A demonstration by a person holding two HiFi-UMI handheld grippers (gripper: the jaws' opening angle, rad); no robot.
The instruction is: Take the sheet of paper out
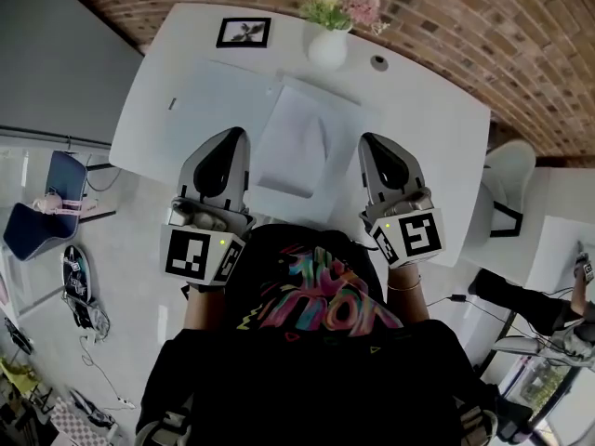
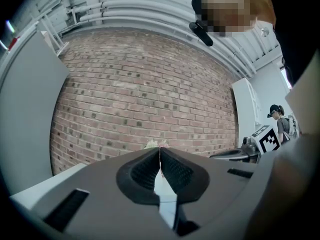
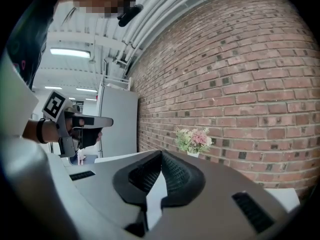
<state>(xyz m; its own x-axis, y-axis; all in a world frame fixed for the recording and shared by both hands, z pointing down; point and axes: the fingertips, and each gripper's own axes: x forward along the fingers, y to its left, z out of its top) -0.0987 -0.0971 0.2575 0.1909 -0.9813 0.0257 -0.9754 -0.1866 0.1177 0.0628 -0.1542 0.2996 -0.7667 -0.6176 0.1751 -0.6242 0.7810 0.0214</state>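
Observation:
A white sheet of paper lies flat on the white table, its far end towards the vase. My left gripper hovers just left of the sheet and my right gripper just right of it, both over the table's near part. Each points away from me towards the brick wall. In the left gripper view the left gripper's jaws meet at the tips with nothing between them. The right gripper's jaws are shut and empty too. Neither touches the paper.
A white vase of flowers stands at the table's far edge, with a framed picture to its left and a small dark round thing to its right. A white chair stands right of the table and a blue chair stands left.

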